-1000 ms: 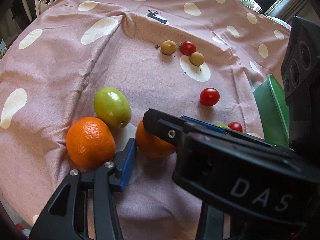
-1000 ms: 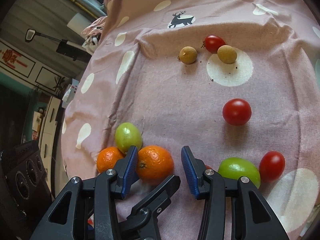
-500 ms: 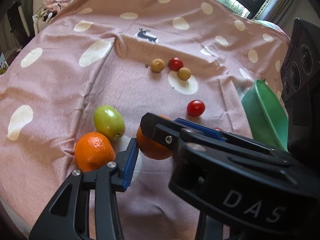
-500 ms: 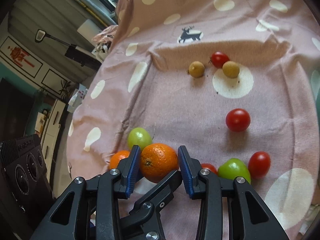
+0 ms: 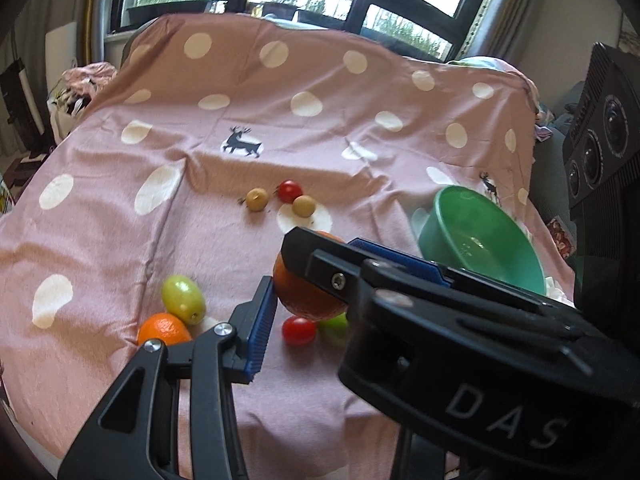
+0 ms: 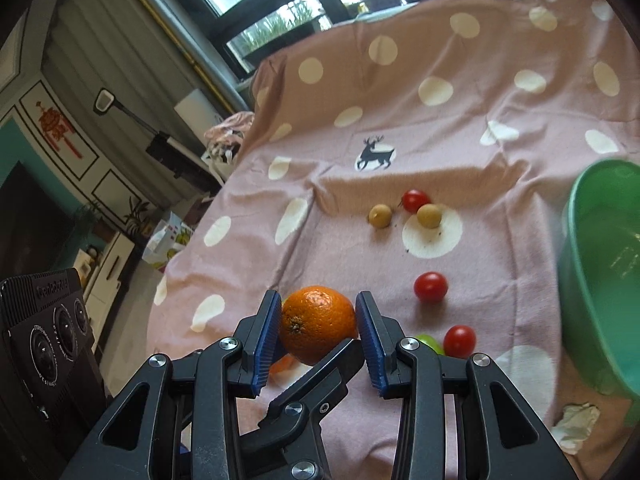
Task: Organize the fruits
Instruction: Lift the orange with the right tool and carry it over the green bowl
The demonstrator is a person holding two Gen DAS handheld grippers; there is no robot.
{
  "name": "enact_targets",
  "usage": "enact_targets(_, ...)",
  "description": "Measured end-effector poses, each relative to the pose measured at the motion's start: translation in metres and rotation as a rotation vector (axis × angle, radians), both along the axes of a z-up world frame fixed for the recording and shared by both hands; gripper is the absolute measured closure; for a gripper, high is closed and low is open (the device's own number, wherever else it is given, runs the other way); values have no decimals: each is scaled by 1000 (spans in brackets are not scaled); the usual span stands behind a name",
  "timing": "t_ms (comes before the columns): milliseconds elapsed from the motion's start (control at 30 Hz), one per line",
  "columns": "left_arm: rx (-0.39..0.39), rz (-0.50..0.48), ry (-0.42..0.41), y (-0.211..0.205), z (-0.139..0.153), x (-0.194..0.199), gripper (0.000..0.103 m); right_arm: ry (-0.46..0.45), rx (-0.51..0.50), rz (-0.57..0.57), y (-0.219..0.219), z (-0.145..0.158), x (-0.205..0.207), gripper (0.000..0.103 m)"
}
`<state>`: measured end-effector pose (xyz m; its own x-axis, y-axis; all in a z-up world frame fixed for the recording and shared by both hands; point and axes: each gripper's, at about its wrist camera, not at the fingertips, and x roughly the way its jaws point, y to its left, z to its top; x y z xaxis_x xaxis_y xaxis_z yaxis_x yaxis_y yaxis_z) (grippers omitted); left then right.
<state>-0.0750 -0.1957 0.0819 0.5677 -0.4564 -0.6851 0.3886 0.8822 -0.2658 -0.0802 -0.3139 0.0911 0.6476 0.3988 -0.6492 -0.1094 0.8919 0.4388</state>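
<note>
My right gripper is shut on an orange and holds it above the pink dotted cloth. In the left wrist view the right gripper's body crosses in front and the held orange shows between. My left gripper's left finger is in view; its right finger is hidden, so its state is unclear. On the cloth lie a second orange, a green fruit, cherry tomatoes and two yellow-brown fruits. A green bowl stands at the right.
Another green fruit and a tomato lie under the held orange. A crumpled white paper lies near the bowl. The cloth drops off at the left, with furniture and a floor beyond. Windows are behind.
My right gripper closed on the orange and lifted it off the cloth. Both cameras rose and tilted up, so the green bowl and the windows came into view.
</note>
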Motion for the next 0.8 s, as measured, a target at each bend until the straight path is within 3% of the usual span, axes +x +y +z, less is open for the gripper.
enact_targets(467, 24, -122, -96, -60, 28, -12, 61, -106, 51, -146, -56, 24, -29, 62)
enact_targets(800, 32, -227, -112, -103, 30, -20, 61, -125, 93, -262, -98, 25, -48, 62)
